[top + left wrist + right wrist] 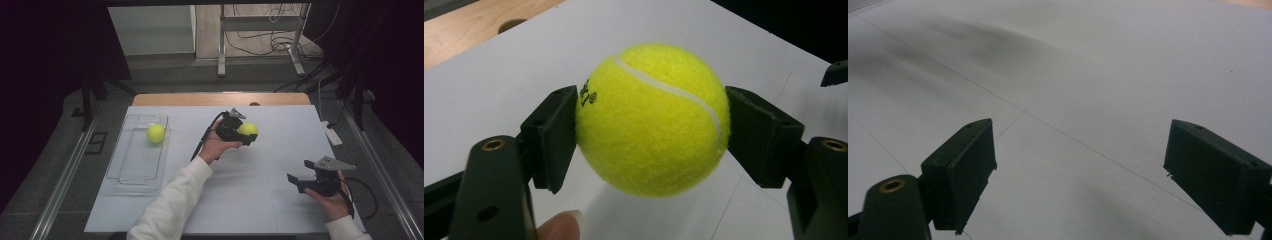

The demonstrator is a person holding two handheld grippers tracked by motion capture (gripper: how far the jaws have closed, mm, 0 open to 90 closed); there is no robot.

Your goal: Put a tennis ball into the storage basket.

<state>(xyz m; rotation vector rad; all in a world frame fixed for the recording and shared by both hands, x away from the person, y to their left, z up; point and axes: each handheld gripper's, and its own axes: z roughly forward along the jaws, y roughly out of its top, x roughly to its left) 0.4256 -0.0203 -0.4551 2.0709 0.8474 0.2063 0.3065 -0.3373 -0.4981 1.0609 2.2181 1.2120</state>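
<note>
Here the left gripper [651, 125] is clamping a tennis ball [651, 120] between its two black pads, one on each side, and is holding it clear above the white table [260, 165]. In the high view this ball [248, 129] is sitting at the centre of the frame, while the clear tray [131, 175] with a second ball [155, 133] is lying to the left of it, well apart. So the tray is lying leftward from the claw. The right gripper [292, 181], at the lower right, is standing with jaws wide apart, holding nothing.
</note>
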